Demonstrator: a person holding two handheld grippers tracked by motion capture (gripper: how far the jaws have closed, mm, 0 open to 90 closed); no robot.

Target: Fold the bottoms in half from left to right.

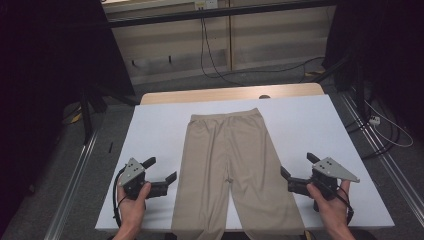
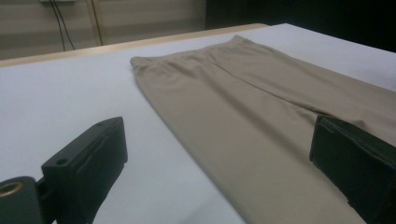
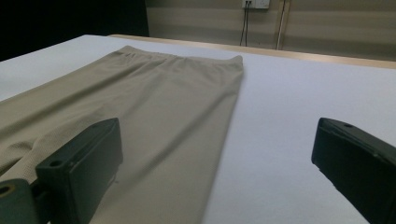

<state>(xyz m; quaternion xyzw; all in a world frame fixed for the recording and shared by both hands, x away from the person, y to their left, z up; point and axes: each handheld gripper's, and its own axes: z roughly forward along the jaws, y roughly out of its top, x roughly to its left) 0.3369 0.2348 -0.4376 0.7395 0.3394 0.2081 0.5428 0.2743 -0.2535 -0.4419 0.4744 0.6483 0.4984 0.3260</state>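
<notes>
Beige, smooth fabric makes up the trousers point(image 1: 235, 170), which are laid flat along the middle of the white table point(image 1: 310, 125). The waistband is turned toward the far edge, and the two legs run back to the near edge, where their ends hang over it. A strip of pale wood is seen along the far side of the table.

The left gripper point(image 1: 162, 173) is held in the left hand point(image 1: 134, 202) just beside the outer edge of the left trouser leg, its jaws spread wide with nothing between them. In the left gripper view the trousers point(image 2: 243, 107) are seen running between the two black jaws, one jaw over bare table point(image 2: 70, 93) and the other over the cloth, though contact with the fabric cannot be told.

The right gripper point(image 1: 296, 167) is held in the right hand point(image 1: 332, 205) just beside the outer edge of the right leg, likewise wide open and empty. In the right gripper view one jaw stands over the trousers point(image 3: 163, 102), the other over the table point(image 3: 289, 102).
</notes>
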